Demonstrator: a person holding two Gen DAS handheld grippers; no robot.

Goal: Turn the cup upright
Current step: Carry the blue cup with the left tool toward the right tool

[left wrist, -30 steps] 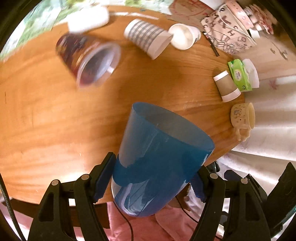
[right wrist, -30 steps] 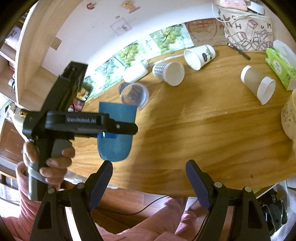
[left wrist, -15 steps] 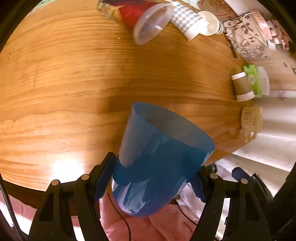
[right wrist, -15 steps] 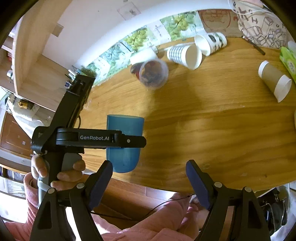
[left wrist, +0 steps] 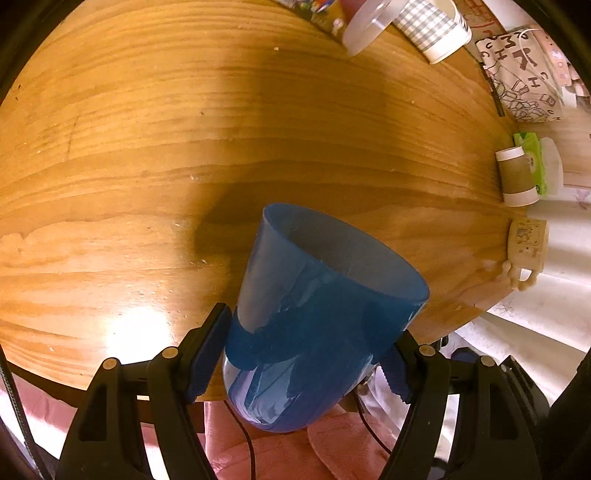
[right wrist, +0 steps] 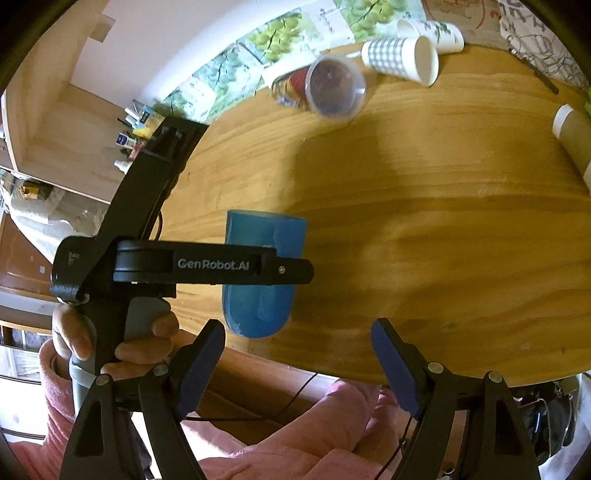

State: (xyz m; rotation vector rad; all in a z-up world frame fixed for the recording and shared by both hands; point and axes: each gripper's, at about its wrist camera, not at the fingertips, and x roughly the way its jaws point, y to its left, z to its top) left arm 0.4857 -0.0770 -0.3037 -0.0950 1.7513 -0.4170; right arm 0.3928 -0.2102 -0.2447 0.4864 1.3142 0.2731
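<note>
A translucent blue cup (left wrist: 321,314) is held near its base by my left gripper (left wrist: 306,350), which is shut on it. In the left wrist view the cup's mouth faces away from the camera, over the wooden table (left wrist: 147,166). The right wrist view shows the same blue cup (right wrist: 264,229) standing upright, mouth up, in the left gripper (right wrist: 284,271), with its base close to the table's front edge. I cannot tell whether it touches the wood. My right gripper (right wrist: 297,332) is open and holds nothing, just right of the cup's base. A hand (right wrist: 140,343) grips the left handle.
At the table's back lie a clear printed cup (right wrist: 328,86), a checked paper cup (right wrist: 399,61) and a white paper cup (right wrist: 436,31). At the right edge are a brown paper cup (left wrist: 515,177), a green tissue pack (left wrist: 532,155), a cream mug (left wrist: 526,247) and a patterned bag (left wrist: 524,74).
The left gripper has carried the blue cup down and closer to the table, and to the right in the right wrist view. The right gripper has stayed open.
</note>
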